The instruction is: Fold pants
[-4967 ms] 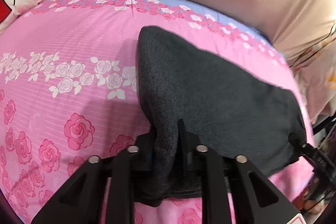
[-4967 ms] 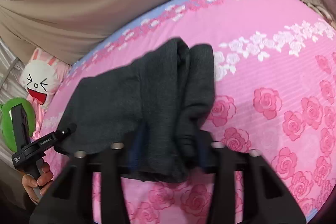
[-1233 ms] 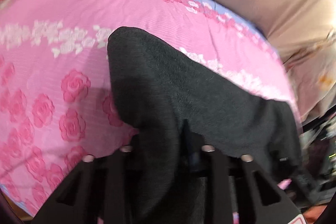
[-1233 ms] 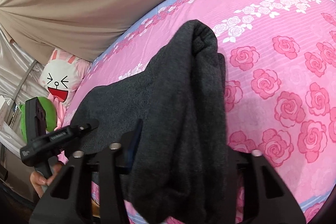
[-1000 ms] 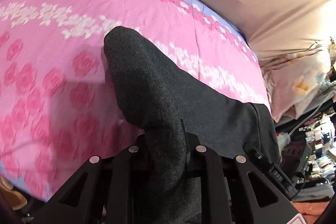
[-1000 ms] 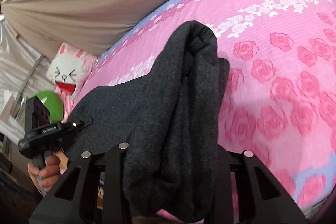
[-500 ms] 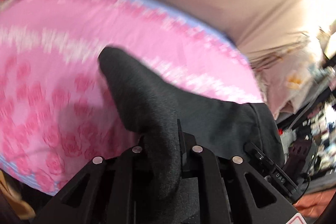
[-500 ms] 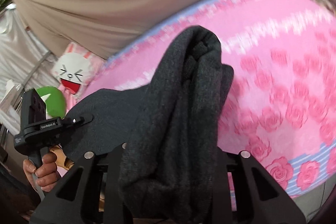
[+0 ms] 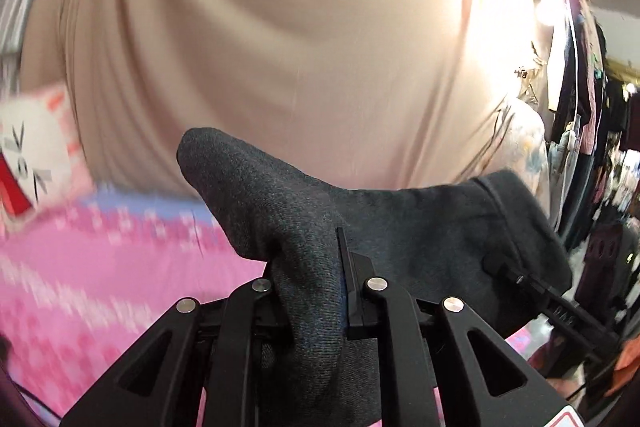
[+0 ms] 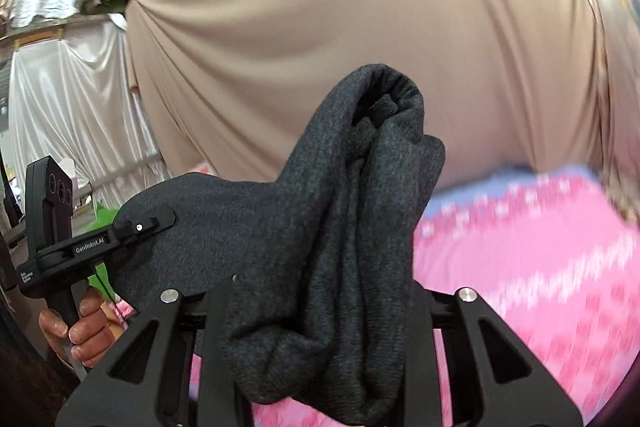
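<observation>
The dark grey pants (image 9: 400,227) hang folded between my two grippers, lifted above the pink rose-print bed (image 9: 100,267). My left gripper (image 9: 316,287) is shut on one bunched end of the pants. My right gripper (image 10: 320,307) is shut on the other end, a thick roll of pants cloth (image 10: 360,207) that hides its fingertips. The left gripper also shows in the right wrist view (image 10: 136,227), clamped on the cloth edge. The right gripper shows in the left wrist view (image 9: 504,273).
A beige curtain (image 9: 300,47) fills the background behind the bed. A white rabbit cushion (image 9: 28,155) lies at the bed's far left. White drapes (image 10: 72,107) and room clutter (image 9: 600,167) stand at the sides.
Both grippers have lifted and tilted upward with the pants. The bed has dropped low in both views and the curtain now fills them.
</observation>
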{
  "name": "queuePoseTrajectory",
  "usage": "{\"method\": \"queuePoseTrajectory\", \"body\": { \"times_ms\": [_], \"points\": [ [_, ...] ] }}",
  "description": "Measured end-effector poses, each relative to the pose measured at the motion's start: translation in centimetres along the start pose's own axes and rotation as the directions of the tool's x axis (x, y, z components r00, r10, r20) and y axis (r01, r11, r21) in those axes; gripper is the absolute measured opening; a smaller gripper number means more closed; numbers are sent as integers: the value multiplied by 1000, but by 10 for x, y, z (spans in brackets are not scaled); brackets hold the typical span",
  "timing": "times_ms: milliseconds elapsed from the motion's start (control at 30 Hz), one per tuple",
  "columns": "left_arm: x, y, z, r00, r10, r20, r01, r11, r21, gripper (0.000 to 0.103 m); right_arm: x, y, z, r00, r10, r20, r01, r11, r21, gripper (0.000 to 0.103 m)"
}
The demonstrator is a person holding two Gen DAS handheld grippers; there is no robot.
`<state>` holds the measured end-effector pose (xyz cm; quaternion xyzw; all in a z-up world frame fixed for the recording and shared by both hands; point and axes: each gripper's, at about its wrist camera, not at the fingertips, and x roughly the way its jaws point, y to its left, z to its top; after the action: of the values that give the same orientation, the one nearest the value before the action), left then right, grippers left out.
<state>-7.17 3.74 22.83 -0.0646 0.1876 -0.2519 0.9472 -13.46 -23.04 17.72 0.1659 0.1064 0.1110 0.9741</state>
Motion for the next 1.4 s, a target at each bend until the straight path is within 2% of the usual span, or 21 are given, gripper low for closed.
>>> {"method": "queuePoseTrajectory", "body": {
  "times_ms": [167,400,800,1200,1400],
  "points": [
    [26,1,24,990,125,70,-129,990,61,12,36,4,25,999,-8,37,9,999,-49,27],
    [96,22,38,967,245,65,-249,966,74,12,109,-19,39,999,-39,24,41,997,-71,27],
    [207,76,28,958,280,-65,-276,959,61,12,206,-75,20,994,-79,-74,79,997,0,27],
    [293,105,0,943,295,-155,-282,954,102,13,268,-120,-19,976,-124,-178,135,989,54,27],
    [316,111,-10,937,295,-186,-280,955,101,13,278,-128,-27,971,-132,-197,149,986,71,27]
  ]
}}
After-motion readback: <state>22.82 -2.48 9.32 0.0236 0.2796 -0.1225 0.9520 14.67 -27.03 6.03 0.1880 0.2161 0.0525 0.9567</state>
